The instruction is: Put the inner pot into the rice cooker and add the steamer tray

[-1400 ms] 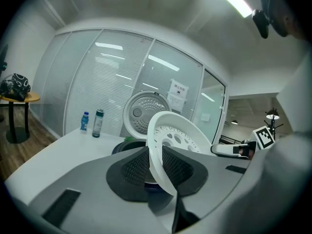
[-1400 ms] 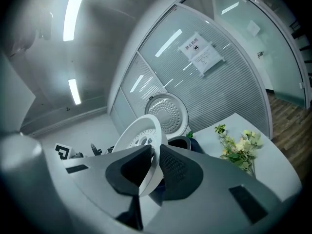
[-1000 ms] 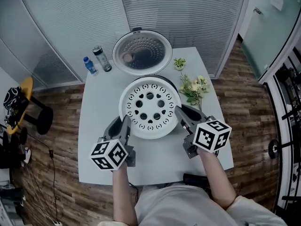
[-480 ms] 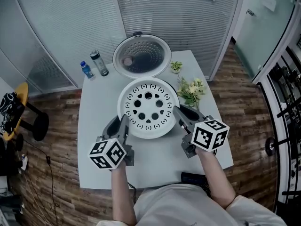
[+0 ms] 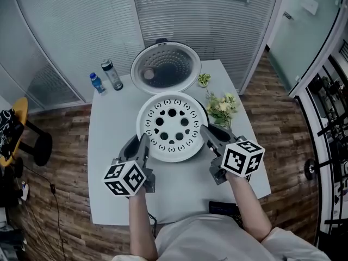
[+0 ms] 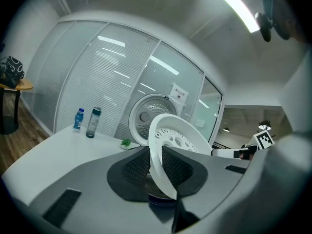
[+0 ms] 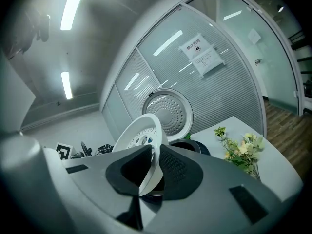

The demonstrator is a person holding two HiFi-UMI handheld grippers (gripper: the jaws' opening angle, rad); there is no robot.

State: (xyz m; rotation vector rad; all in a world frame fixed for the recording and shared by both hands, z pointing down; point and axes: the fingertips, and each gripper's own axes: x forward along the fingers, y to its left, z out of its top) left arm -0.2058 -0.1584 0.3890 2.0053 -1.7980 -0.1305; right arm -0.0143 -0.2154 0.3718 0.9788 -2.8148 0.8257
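A white round steamer tray (image 5: 172, 127) with several holes hangs level over the table, held at both sides. My left gripper (image 5: 143, 143) is shut on its left rim, and the rim (image 6: 161, 172) runs between the ribbed pads. My right gripper (image 5: 205, 132) is shut on the right rim (image 7: 150, 172). Just behind the tray stands the dark rice cooker (image 5: 197, 98), mostly hidden beneath it, with its round dimpled lid (image 5: 165, 66) raised open. The cooker's dark rim (image 7: 192, 147) shows past my right jaws. I cannot see the inner pot itself.
Two bottles (image 5: 112, 74) stand at the table's far left corner. A small green plant (image 5: 204, 79) and a bunch of pale flowers (image 5: 223, 106) lie to the right of the cooker. A dark flat object (image 5: 223, 206) sits at the near table edge (image 5: 179, 213).
Both grippers and the tray have drifted slightly away from me toward the cooker; the grip on both rims is unchanged.
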